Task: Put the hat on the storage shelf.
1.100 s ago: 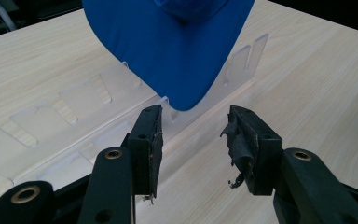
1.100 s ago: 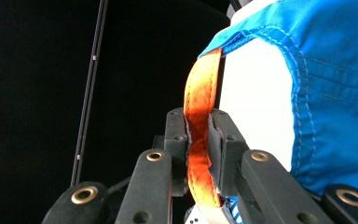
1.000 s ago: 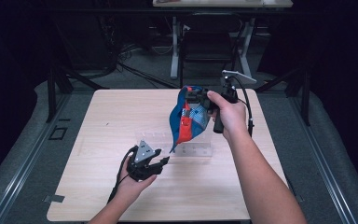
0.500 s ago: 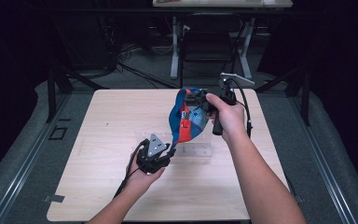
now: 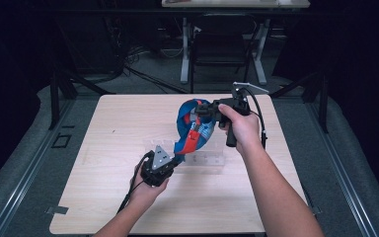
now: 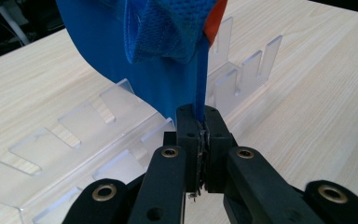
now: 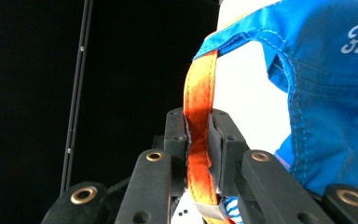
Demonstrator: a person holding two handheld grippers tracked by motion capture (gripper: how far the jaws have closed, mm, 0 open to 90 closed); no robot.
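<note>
A blue fabric bag (image 5: 188, 129) with an orange strap (image 7: 198, 107) hangs above the table between my two grippers. My right gripper (image 5: 201, 111) holds its top end, and in the right gripper view its jaws (image 7: 199, 133) are shut on the orange strap. My left gripper (image 5: 175, 160) is at the bag's lower tip. Its jaws have just been closing, and in the left gripper view they (image 6: 201, 128) now pinch a thin blue strip (image 6: 200, 79) of the bag. The fabric is stretched between both grips.
A clear acrylic rack (image 5: 205, 159) with upright dividers (image 6: 242, 70) lies on the wooden table (image 5: 103, 128) right under the bag. Chairs and desk legs stand beyond the far table edge.
My left gripper moved up and right from the table's front to the bag's lower tip and closed on it. The right gripper kept still with the bag.
</note>
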